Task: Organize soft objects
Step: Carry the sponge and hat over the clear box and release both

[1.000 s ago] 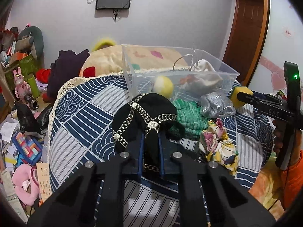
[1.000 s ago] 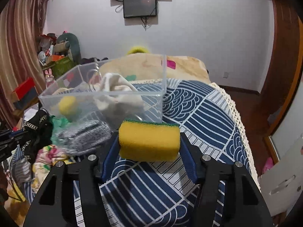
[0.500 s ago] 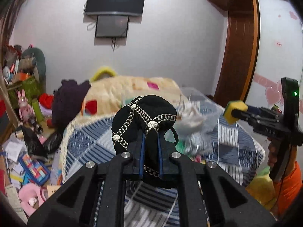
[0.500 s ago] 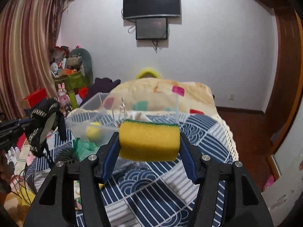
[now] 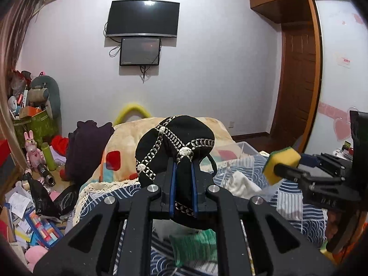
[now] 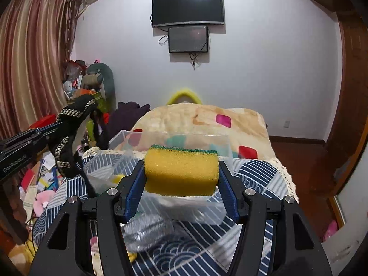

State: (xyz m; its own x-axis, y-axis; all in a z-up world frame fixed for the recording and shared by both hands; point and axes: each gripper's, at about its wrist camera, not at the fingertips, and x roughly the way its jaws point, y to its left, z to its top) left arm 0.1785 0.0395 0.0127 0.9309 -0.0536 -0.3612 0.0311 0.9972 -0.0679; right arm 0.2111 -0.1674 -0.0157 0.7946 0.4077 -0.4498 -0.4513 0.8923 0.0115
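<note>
Both grippers loaded: left gripper (image 5: 183, 181) clamps black hat (image 5: 174, 138); right gripper (image 6: 181, 185) clamps sponge (image 6: 181, 172).

Black cap (image 5: 176, 142) with silver braid and round studs, pinched by its brim, raised above the bed. Yellow sponge (image 6: 181, 171) with green scrubbing top, squeezed lengthwise, level, held above a clear plastic bin (image 6: 224, 142) with white cloth (image 5: 241, 184) inside.

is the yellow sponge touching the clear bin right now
Apart. The left wrist view shows the sponge held in the air by the right gripper, with open space between it and the clear bin.
</note>
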